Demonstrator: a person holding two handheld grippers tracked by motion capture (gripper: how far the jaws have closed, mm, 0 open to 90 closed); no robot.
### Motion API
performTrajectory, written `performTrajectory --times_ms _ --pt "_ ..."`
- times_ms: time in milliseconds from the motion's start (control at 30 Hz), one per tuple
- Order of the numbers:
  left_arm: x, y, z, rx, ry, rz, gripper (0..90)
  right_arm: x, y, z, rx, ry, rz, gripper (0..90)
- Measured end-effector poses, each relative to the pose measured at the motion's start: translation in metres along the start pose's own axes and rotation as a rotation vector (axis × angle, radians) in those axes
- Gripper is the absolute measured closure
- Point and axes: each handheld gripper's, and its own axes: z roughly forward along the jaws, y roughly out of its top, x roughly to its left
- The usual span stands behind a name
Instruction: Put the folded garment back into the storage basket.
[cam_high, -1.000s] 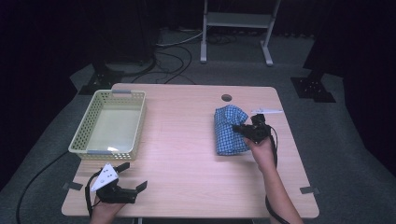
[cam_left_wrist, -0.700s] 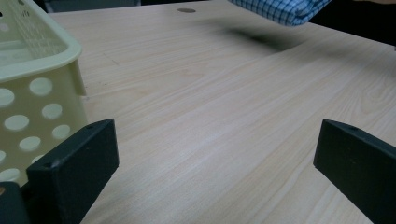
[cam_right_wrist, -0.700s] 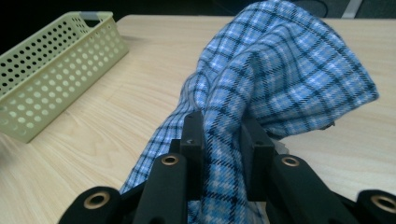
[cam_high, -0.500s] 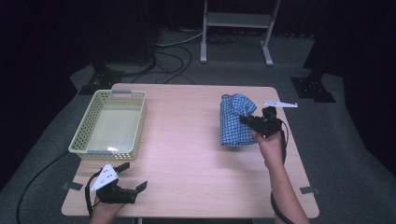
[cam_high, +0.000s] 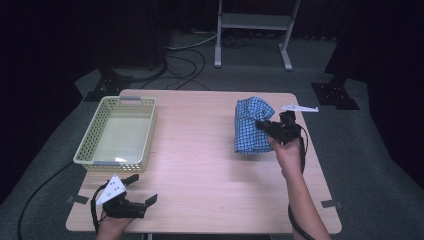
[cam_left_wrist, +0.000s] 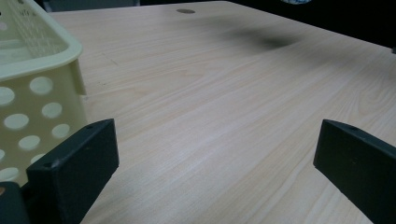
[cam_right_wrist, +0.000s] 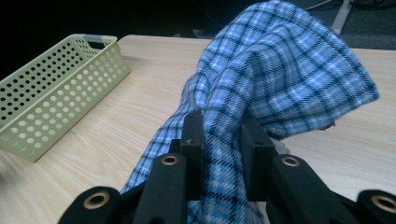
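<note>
Blue-checked cloth (cam_high: 252, 125) hangs bunched at the desk's (cam_high: 200, 165) three o'clock side, pinched in the right gripper (cam_high: 267, 127); the basket (cam_high: 120, 131) at nine o'clock holds nothing, so delivery seems ahead. Left gripper (cam_left_wrist: 217, 154): fingers spread, idle beside the basket. Right gripper view: fingers (cam_right_wrist: 194, 135) clamp soft, crumpled folds.

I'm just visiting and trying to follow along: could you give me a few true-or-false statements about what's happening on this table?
1. The right gripper is clamped on the blue checked cloth. True.
2. The pale yellow perforated plastic basket holds the cloth. False: the basket is empty.
3. The left gripper has its jaws apart, holding nothing. True.
4. The cloth lies flat on the light wooden table. False: it is bunched, partly lifted.
</note>
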Motion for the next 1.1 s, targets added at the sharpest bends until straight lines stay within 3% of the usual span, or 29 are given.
performTrajectory --times_ms 333,1100 --pt "0.0 0.0 0.0 0.001 0.0 -0.005 0.0 0.01 0.002 0.013 -0.001 0.026 -0.002 75.0" --pt "-0.001 0.0 0.0 -0.002 0.004 0.005 0.0 0.061 0.011 0.054 0.015 0.104 -0.024 74.8"
